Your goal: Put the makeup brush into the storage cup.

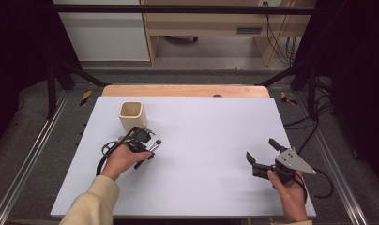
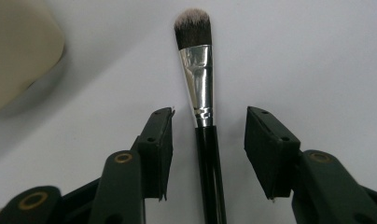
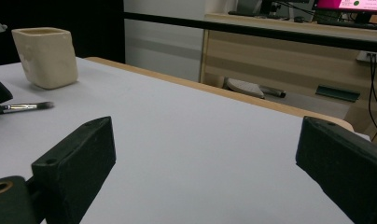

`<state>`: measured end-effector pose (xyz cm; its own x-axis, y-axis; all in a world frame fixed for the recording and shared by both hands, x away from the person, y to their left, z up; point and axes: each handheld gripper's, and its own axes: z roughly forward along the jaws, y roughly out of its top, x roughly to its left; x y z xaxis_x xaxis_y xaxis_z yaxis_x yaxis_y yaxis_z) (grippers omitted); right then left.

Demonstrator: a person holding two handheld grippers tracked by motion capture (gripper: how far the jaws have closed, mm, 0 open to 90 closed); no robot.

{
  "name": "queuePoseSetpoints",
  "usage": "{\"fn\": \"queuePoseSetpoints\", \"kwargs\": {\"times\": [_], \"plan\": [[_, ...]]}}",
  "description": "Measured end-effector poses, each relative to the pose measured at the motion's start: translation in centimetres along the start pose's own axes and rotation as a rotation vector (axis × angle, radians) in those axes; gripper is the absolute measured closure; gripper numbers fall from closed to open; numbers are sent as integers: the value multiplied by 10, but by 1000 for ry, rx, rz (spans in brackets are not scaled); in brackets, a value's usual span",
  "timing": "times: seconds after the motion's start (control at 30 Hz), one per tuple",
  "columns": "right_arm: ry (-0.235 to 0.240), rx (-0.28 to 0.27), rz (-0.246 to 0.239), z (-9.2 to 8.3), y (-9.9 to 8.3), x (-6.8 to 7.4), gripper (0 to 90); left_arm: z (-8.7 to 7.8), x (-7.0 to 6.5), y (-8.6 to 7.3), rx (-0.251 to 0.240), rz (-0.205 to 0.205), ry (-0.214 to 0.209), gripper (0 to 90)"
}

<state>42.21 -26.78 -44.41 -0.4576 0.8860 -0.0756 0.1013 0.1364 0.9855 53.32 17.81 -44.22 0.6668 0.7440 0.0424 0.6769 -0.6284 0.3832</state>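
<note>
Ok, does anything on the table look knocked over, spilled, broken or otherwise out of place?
Nothing stands out. The cream cup stands upright on the white tabletop. The makeup brush lies flat beside it, intact, between the left gripper's jaws with a gap on both sides. The right gripper is open, apart from both. No spill or damage shows.

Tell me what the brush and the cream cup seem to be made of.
Brush: glossy black handle, likely plastic or lacquered wood; shiny mirror-like ferrule, probably metal; dark, pale-tipped bristles, fibre unclear. Cup: matte cream, thick uneven walls, looks like unglazed ceramic, possibly moulded plastic.
</note>
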Motion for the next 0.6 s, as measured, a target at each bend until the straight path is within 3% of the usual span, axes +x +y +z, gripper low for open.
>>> {"fn": "queuePoseSetpoints", "kwargs": {"times": [0.6], "plan": [[0, 3, 0, 0, 0, 0, 51, -1, -1, 5, 15, 7, 1, 562]]}}
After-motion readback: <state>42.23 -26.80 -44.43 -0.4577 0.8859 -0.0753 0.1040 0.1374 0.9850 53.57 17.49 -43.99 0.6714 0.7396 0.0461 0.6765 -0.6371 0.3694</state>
